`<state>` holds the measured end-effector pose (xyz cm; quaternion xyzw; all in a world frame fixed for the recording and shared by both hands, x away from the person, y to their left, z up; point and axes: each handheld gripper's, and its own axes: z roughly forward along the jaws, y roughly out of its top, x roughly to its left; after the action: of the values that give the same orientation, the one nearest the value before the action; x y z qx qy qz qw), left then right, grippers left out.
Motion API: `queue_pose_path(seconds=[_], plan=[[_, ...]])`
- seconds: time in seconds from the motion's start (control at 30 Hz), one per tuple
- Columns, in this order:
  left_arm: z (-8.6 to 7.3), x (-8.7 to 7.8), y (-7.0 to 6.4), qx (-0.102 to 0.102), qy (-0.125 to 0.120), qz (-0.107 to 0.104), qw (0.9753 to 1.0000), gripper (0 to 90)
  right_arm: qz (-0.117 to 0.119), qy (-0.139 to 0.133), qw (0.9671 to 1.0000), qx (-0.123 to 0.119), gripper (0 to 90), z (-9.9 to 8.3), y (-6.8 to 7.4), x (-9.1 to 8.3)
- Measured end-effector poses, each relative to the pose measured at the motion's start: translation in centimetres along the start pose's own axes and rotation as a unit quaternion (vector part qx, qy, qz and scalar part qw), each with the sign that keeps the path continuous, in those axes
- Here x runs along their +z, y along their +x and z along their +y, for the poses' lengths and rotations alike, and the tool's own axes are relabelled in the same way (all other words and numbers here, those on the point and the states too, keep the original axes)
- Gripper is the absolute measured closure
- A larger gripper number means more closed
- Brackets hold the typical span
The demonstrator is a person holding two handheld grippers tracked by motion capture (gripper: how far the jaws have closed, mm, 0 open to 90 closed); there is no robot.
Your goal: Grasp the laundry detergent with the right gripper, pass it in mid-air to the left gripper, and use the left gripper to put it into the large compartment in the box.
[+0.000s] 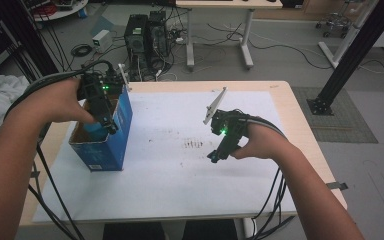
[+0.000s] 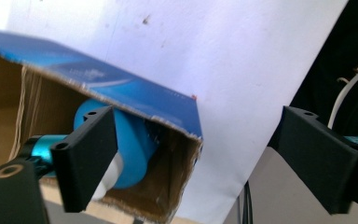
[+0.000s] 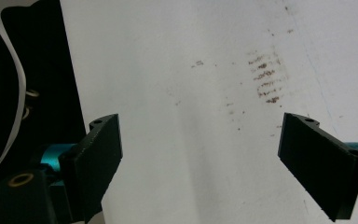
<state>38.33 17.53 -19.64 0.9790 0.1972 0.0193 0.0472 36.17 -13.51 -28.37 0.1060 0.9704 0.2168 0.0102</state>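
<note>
At the left edge of the surface I see the blue cardboard box standing open-topped on the white paper sheet. My left gripper hangs over the box mouth, tips dipped at its rim. From the left gripper view, the jaws are spread wide: one jaw sits inside the box opening, the other outside, over the sheet, with the blue box wall between them. A blue cylinder with a white end lies inside the box against the brown inner wall, just behind the inside jaw; I cannot tell whether the jaw touches it. Nothing is pinched.

My right gripper sits right of centre, well apart from the box, tips angled down toward the sheet. Right gripper view: jaws spread wide, nothing between them, bare white paper beneath. A patch of brown smudge marks lies on the sheet ahead of the jaws, nearer the right one. High view shows the same marks between box and right gripper. Green indicator lights glow on both grippers.
</note>
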Motion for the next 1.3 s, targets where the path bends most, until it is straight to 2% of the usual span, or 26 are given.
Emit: queue_pose_path(seconds=[0.07, 0.2, 0.37, 0.57, 0.83, 0.9, 0.97, 1.03, 1.3], plan=[[0.4, 0.0, -0.3, 0.014, 0.001, 0.005, 0.9999, 10.3, -0.001, 0.006, 1.0000, 0.001, 12.8, 0.0, -0.1, -0.3], [1.2, 0.4, -0.7, 0.025, 0.008, 0.009, 0.9996, 7.4, -0.007, 0.016, 0.9998, 0.002, 12.7, 0.0, -0.3, -0.9], [2.2, 1.4, -0.9, 0.045, 0.011, -0.004, 0.9989, 3.6, -0.007, 0.024, 0.9997, 0.006, 12.7, -0.1, -0.9, -0.8], [3.6, 3.0, -1.6, 0.077, 0.017, -0.026, 0.9965, 1.7, -0.003, 0.040, 0.9992, 0.001, 12.7, 0.2, -1.1, 0.1], [4.9, 4.6, -2.3, 0.100, 0.024, -0.026, 0.9944, 1.7, -0.001, 0.054, 0.9986, 0.000, 12.7, 0.3, -1.5, 0.7], [5.2, 5.5, -2.5, 0.117, 0.025, -0.030, 0.9923, 1.7, -0.002, 0.062, 0.9981, 0.001, 12.7, 0.1, -1.6, 1.1], [5.2, 5.5, -2.5, 0.117, 0.025, -0.030, 0.9923, 1.7, 0.000, 0.062, 0.9981, 0.003, 12.7, 0.1, -1.6, 1.1], [5.5, 6.3, -2.6, 0.126, 0.024, -0.035, 0.9911, 1.7, 0.000, 0.066, 0.9978, 0.006, 12.8, -0.1, -1.8, 1.2], [5.4, 6.4, -2.5, 0.127, 0.020, -0.030, 0.9913, 1.7, -0.001, 0.065, 0.9978, 0.011, 12.8, -0.2, -2.0, 1.2]])
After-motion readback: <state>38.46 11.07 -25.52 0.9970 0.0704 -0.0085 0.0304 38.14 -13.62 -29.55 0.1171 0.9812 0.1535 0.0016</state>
